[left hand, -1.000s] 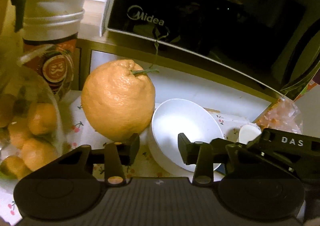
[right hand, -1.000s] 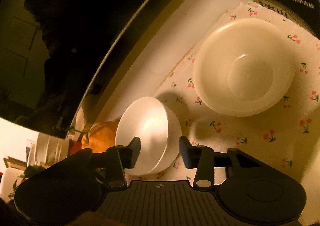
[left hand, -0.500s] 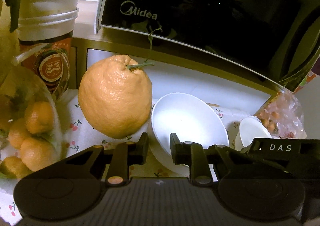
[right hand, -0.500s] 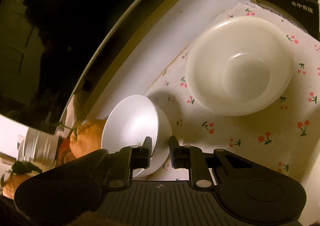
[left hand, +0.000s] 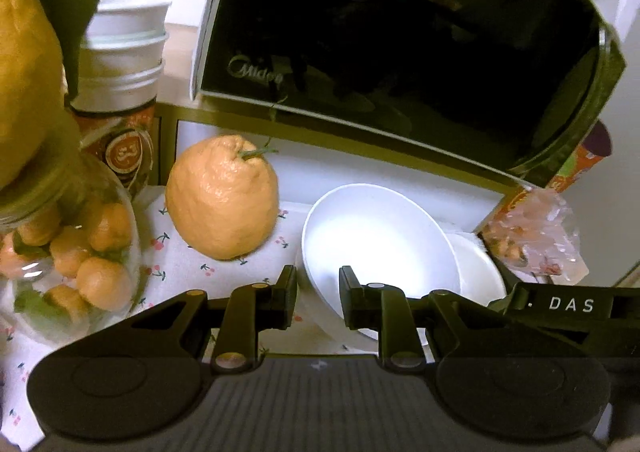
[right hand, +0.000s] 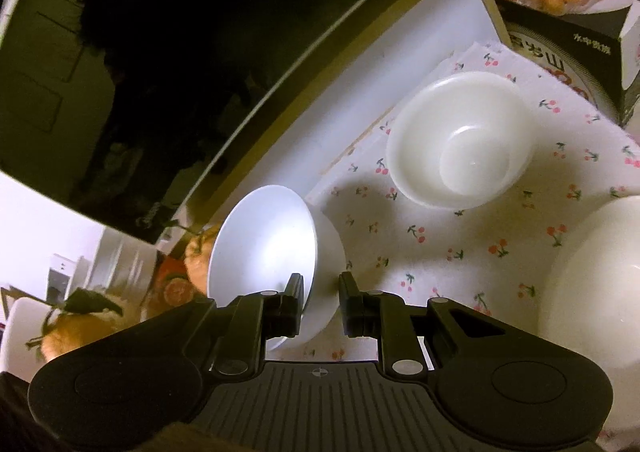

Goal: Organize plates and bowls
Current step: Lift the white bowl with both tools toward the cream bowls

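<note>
Bowl: round glossy white ceramic bowl (left hand: 380,244), tilted, empty.
Left gripper (left hand: 318,294): angled down, clamped on bowl's rim.
Right gripper (right hand: 320,302): angled down, gripping same rim.

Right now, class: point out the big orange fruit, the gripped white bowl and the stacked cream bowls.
big orange fruit (left hand: 222,198), left wrist view, rind's middle.
gripped white bowl (right hand: 264,240), right wrist view, inner wall.
stacked cream bowls (right hand: 424,140), right wrist view, outer bowl's wall.

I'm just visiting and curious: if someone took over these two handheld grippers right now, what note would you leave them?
Left gripper: jaws just closed, shut on the rim of the glossy white round bowl.
Right gripper: likewise, on the opposite rim.
The bowl tilts above the cherry-print cloth; nested cream bowls sit beyond.
Done: bowl gripped. Left: probably stack it with the others.
</note>
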The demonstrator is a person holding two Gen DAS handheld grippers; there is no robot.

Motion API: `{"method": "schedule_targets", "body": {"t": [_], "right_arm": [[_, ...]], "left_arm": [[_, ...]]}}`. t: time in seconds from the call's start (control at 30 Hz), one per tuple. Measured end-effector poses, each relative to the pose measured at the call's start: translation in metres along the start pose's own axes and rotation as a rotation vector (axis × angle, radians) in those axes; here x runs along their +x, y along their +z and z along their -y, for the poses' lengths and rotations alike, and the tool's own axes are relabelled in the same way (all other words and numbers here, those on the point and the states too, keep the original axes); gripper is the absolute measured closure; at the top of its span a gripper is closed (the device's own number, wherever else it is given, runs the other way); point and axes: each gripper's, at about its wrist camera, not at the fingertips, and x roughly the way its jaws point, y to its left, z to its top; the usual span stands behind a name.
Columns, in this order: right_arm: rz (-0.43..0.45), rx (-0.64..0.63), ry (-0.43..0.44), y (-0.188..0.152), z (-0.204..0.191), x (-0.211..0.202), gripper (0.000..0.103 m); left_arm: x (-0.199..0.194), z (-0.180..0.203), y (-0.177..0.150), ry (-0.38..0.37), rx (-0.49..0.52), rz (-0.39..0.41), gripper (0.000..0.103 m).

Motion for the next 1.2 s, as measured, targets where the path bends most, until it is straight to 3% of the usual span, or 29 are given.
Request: {"method": "schedule_targets", "body": {"t": [0.5,0.8,1.2], "right_arm": [[0.022,-0.039,-0.022,-0.026,0.005,-0.084,0.084],[0.007,-0.042,-0.041,-0.047,0.026,-0.119,0.084],[0.024,-0.045,-0.079,-0.064,0.066,-0.173,0.084]], "left_arm": [[-0.048,0.025,-0.039,-0.037,0.009,-0.025,0.083],[-0.067,0.034,-0.068,-0.080,-0.017,-0.064,0.083],[-0.084,0.065,-0.108,-0.154,0.022,-0.113,0.082]]}}
